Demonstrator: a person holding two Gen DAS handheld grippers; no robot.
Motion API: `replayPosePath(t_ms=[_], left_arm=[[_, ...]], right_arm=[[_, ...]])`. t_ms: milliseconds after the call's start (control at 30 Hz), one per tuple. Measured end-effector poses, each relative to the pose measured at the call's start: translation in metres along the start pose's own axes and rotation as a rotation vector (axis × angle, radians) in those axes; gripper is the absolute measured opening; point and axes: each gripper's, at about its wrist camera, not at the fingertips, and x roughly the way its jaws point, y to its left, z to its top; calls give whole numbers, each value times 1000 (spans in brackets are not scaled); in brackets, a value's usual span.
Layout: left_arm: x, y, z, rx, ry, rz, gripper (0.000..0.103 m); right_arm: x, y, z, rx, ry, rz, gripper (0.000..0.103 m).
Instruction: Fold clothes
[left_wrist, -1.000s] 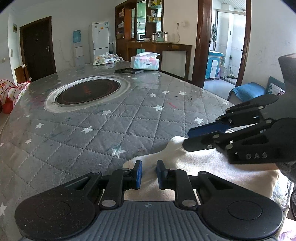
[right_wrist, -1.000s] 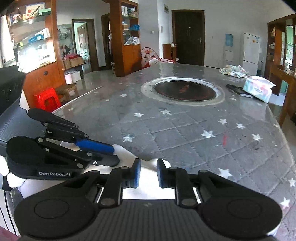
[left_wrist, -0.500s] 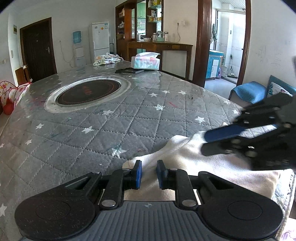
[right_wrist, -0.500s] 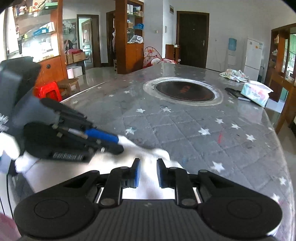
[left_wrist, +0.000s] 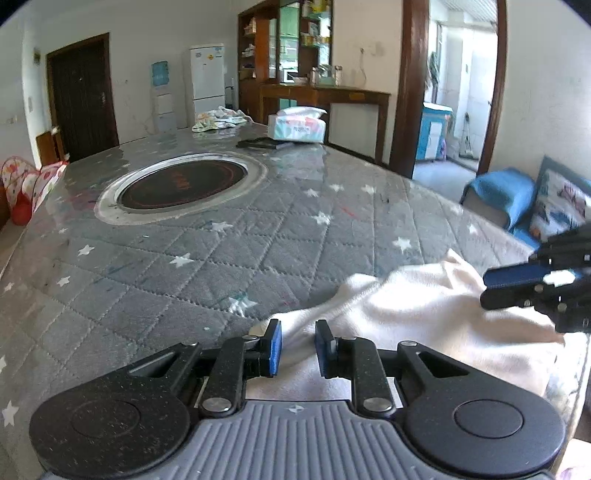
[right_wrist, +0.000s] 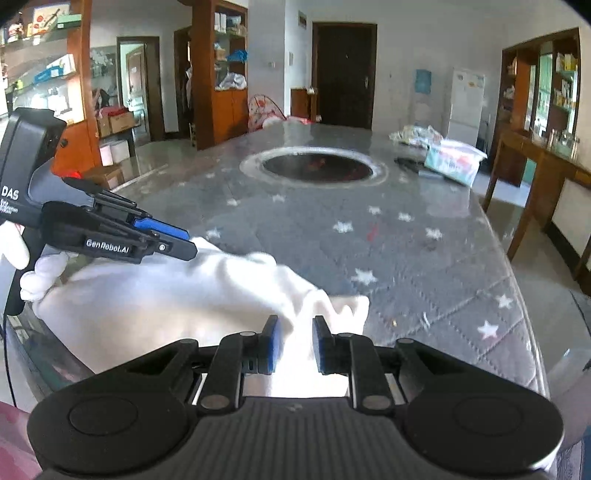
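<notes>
A cream cloth (left_wrist: 424, 306) lies bunched at the near edge of the grey quilted table (left_wrist: 258, 251) with white stars. My left gripper (left_wrist: 298, 332) is shut on the cloth's left end, and fabric fills the narrow gap between its blue pads. My right gripper (right_wrist: 294, 328) is shut on the other end, where creases in the cloth (right_wrist: 166, 295) run up into its jaws. Each wrist view shows the other tool: the right gripper (left_wrist: 491, 290) at the far right, the left gripper (right_wrist: 184, 242) at the left, held by a white-gloved hand (right_wrist: 40, 273).
A round dark hob (left_wrist: 183, 182) is set into the table's middle. At the far end lie a tissue pack (left_wrist: 297, 127), a dark flat item (left_wrist: 258, 143) and a crumpled patterned cloth (left_wrist: 218, 120). The table edge drops off close on the right.
The right gripper has slid rightward, away from the left one, and the cloth is drawn out wider between them. The left gripper has stayed put.
</notes>
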Motion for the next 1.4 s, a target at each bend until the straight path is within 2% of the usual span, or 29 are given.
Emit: replayPosePath(t_ms=[167,200,267,400,467,633,767,1000,1233,1400], left_arm=[[-40,16,5,-87,-78,-10,21],[-48,15,1,-89,-80,-27,21],[-64,9,-9,-84,-80,-63,21],[-85,-5,-32,-81,-62,-122,21],[-87,-10,-43,-94,-36,-130,21],[-80,-2,-60,-158,14,-87,21],[-81,9,-67,-205,16,-72,21],[-84,15,-73,-219,11,-64,21],[-86,18,-59,-215,-26,-54,21],[-70,28,-50,-240,-37,-33,21]], right_arm=[[2,10,9,-25,-30,36,20],[4,12,11,-31,-33,48,20],[8,18,13,-45,-38,66,29],[13,30,16,-66,-41,101,30],[17,35,18,-72,-42,119,30],[26,50,22,-103,-42,160,35],[33,65,27,-138,-46,197,35],[53,88,29,-178,-17,246,35],[60,96,29,-193,-1,253,35],[66,101,30,-213,16,252,35]])
